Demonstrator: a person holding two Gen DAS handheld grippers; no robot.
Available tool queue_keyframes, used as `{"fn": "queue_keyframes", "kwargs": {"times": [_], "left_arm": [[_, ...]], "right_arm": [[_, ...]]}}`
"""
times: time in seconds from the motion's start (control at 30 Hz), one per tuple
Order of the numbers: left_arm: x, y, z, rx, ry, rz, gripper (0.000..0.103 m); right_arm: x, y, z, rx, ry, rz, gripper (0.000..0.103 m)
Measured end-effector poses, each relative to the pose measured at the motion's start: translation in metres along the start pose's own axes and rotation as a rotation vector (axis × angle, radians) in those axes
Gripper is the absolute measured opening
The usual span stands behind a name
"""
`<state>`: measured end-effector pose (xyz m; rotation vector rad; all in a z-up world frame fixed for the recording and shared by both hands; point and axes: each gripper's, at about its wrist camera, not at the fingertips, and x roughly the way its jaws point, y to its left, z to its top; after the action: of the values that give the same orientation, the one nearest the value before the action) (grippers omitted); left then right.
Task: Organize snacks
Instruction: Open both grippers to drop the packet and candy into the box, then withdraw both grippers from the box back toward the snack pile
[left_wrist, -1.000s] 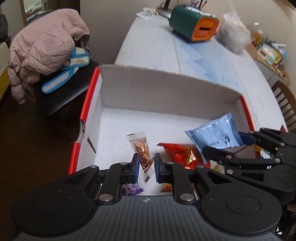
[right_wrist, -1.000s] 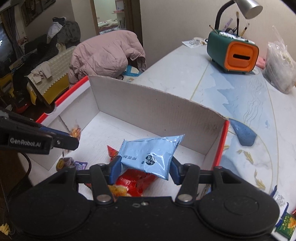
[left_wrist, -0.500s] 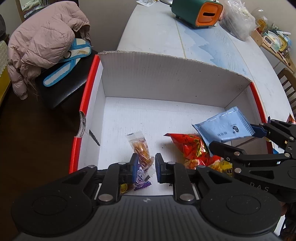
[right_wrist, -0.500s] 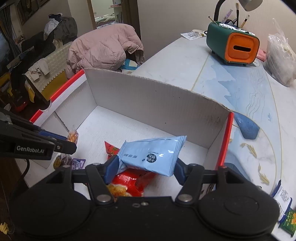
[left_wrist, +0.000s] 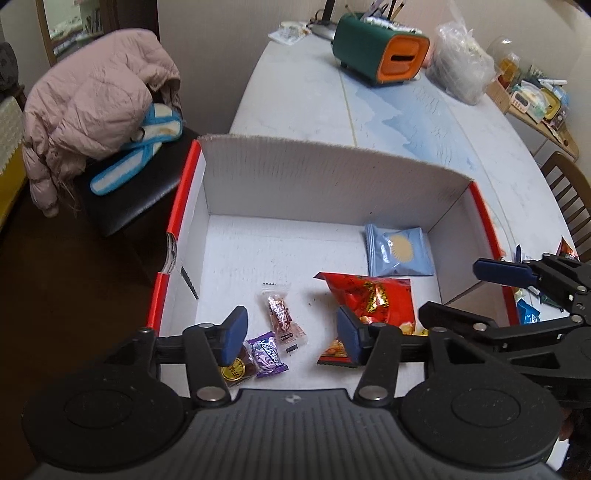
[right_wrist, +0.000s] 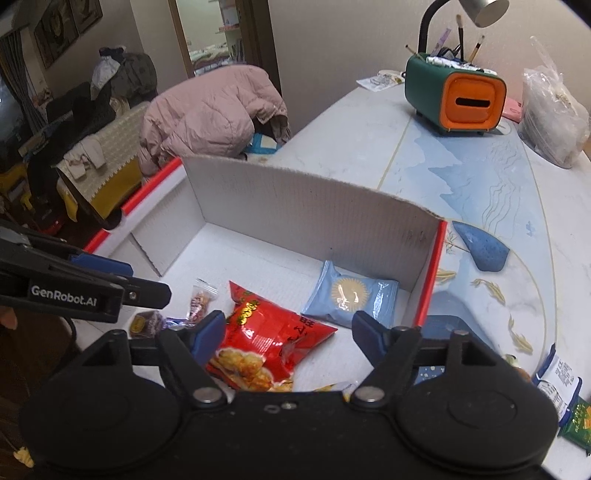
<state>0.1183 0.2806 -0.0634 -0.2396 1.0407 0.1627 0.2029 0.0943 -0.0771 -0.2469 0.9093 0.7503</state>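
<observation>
On a pale marble-patterned table (right_wrist: 480, 177) beside a coat-draped chair (left_wrist: 122, 206), both grippers — left gripper (left_wrist: 291, 332), right gripper (right_wrist: 288, 334) — hover wide open, empty, above the red-rimmed cardboard box (left_wrist: 332, 184); blue snack packet (left_wrist: 399, 251) lies at 2 o'clock inside.

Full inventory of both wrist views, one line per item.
cardboard box: 1, white with red rim, on table
blue packet: 1, light blue, box floor near right wall
red snack bag: 1, red, box centre
pink candy: 1, clear-pink wrapper, box floor
purple candy: 1, purple, near front edge
brown candy: 1, brown-gold, beside purple candy
organizer: 1, green-orange, far table
plastic bag: 1, clear, far right
jacket: 1, pink, on chair
left tool: open, empty
right tool: open, empty
</observation>
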Motion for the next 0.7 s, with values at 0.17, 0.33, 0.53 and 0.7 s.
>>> {"fn": "queue_keyframes", "kwargs": {"times": [0.17,0.33,0.53,0.7], "left_arm": [[-0.022,-0.015,-0.007,0.032,-0.076,-0.004,0.054],[-0.048,-0.039,-0.014,0.088,-0.163,-0.012,0.06],[-0.07,-0.069,-0.022,0.13,-0.233,-0.053,0.063],[-0.081,-0.094,-0.032,0.152,-0.275,-0.096,0.068]], "right_arm": [[-0.024,-0.001,-0.004,0.003,-0.047,0.009,0.082],[-0.054,-0.003,-0.01,-0.004,-0.109,0.01,0.087],[-0.091,-0.02,-0.02,0.039,-0.176,0.021,0.088],[-0.119,-0.042,-0.034,0.104,-0.225,0.03,0.094]]}}
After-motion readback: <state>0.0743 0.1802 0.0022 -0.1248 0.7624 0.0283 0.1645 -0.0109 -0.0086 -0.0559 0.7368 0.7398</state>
